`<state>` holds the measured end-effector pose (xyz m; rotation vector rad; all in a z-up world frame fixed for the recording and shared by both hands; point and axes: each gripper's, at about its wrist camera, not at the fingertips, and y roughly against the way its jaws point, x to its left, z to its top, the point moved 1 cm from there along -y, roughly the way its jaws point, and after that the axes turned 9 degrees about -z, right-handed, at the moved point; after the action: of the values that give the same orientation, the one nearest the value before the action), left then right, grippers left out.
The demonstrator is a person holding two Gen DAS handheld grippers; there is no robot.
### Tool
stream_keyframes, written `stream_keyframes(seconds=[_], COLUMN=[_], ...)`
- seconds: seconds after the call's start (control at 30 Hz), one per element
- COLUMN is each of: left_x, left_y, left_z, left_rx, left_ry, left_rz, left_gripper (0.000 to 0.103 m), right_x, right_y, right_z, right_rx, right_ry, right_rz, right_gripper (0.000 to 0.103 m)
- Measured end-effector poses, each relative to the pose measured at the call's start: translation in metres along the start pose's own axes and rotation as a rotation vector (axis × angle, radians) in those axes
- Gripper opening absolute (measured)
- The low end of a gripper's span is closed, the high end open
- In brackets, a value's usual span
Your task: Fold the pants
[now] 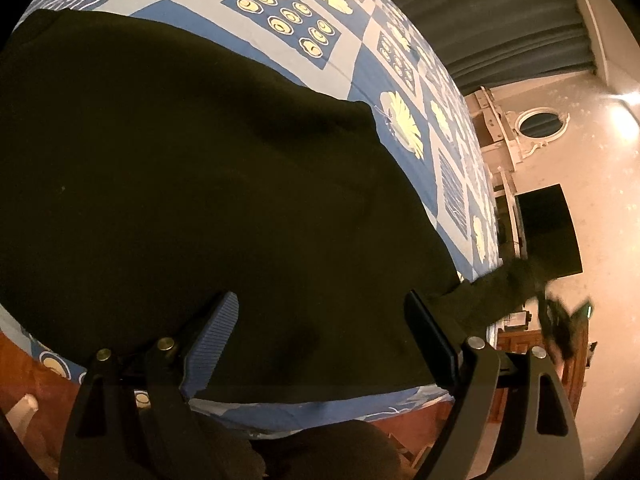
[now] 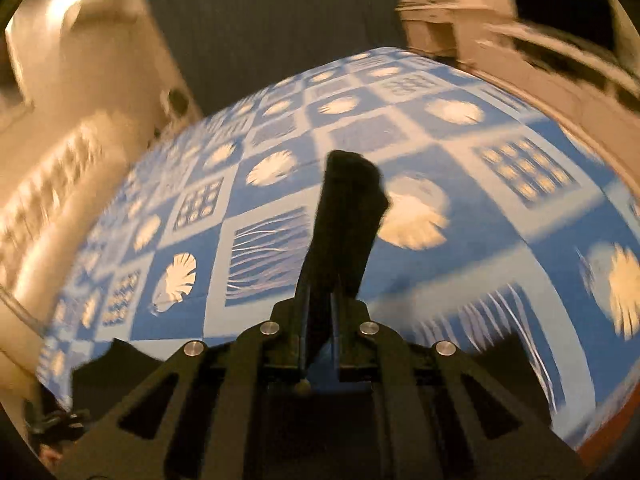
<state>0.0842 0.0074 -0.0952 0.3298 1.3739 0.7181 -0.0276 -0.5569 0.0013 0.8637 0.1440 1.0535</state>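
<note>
- Black cloth fills most of the left wrist view: the pants lie spread over a bed covered by a blue-and-white bedspread printed with pale yellow shells and ring patterns.
- The left gripper hangs over the near edge of the pants with its fingers wide apart; no cloth is pinched between them.
- At the right edge of this view a strip of the pants is drawn out past the bed's side toward the right gripper, which is blurred there.
- A dark grey curtain hangs beyond the bed, and a cream wall carries an oval frame and a dark screen.
- In the right wrist view, which is heavily blurred, the right gripper has its fingers brought together, clamped on a fold of the pants that sticks up ahead of the tips.
- Under it the bedspread lies bare, with more black cloth at the lower edges of the frame.
</note>
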Motion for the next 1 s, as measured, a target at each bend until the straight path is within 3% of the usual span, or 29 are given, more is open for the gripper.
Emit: stream_keyframes(seconds=[0.1, 0.17, 0.27, 0.43, 0.6, 0.77, 0.9, 1.0], left_x=[-0.002, -0.004, -0.017, -0.069, -0.104, -0.122, -0.127, -0.122], left_y=[0.001, 0.001, 0.001, -0.007, -0.061, -0.126, -0.149, -0.153], left_z=[-0.002, -0.004, -0.011, -0.044, -0.086, -0.119, -0.125, -0.123], left_rx=[-0.013, -0.015, -0.026, 0.01, 0.156, 0.248, 0.247, 0.185], left_ry=[0.007, 0.007, -0.019, -0.12, -0.08, 0.025, 0.089, 0.124], left_rz=[-0.006, -0.016, -0.034, -0.197, -0.365, -0.445, -0.475, -0.468], left_gripper=[0.084, 0.084, 0.084, 0.084, 0.086, 0.086, 0.086, 0.086], right_x=[-0.054, -0.086, -0.106, -0.109, -0.112, -0.118, -0.121, -0.123], right_y=[0.006, -0.007, -0.019, -0.01, -0.001, -0.002, -0.002, -0.003], right_z=[-0.035, -0.061, -0.083, -0.089, -0.088, -0.093, -0.094, -0.095], right_rx=[0.034, 0.11, 0.169, 0.152, 0.145, 0.151, 0.149, 0.15], right_ry=[-0.123, -0.23, -0.31, -0.343, -0.364, -0.385, -0.4, -0.405], right_rz=[-0.014, 0.01, 0.032, 0.093, 0.14, 0.157, 0.184, 0.198], right_gripper=[0.008, 0.008, 0.008, 0.007, 0.007, 0.007, 0.007, 0.007])
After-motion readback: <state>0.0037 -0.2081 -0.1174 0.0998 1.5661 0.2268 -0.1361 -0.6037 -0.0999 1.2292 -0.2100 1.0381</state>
